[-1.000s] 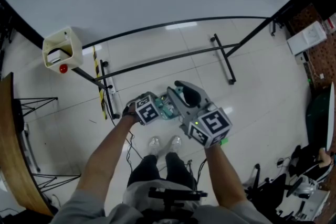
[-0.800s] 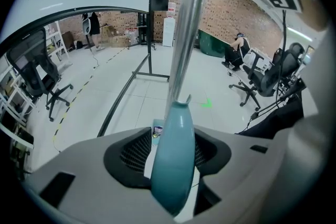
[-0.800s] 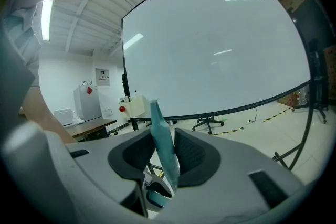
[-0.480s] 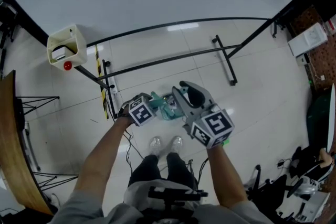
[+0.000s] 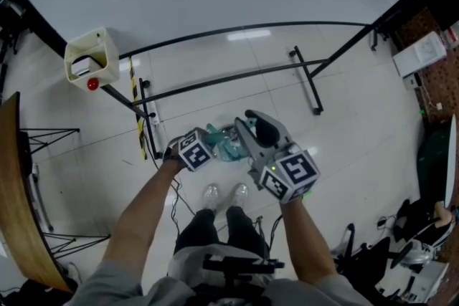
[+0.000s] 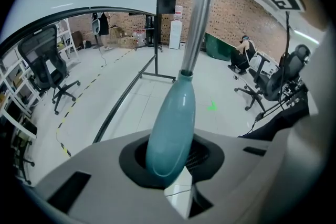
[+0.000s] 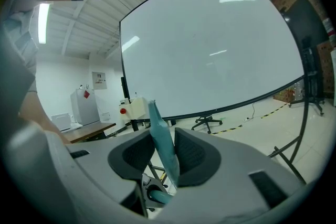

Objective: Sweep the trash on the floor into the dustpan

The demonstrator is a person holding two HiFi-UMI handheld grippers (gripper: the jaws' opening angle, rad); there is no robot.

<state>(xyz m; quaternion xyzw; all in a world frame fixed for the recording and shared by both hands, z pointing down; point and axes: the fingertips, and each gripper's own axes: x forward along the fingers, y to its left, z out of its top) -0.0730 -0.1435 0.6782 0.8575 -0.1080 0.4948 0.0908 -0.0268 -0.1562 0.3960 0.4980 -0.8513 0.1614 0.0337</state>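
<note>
The teal plastic broom handle (image 6: 170,131) sits gripped in the left tongs (image 6: 173,168), which have just closed on it. The right tongs (image 7: 167,165) gape around a flat teal dustpan handle (image 7: 161,141).

Bright even light, fisheye-warped edges

Head view: from overhead, facing steeply down onto the floor (image 5: 344,125).
Left gripper view: close behind its jaws, facing out over the floor.
Right gripper view: nearly level, facing the whiteboard (image 7: 210,44).
Shared: whiteboard and floor.
</note>
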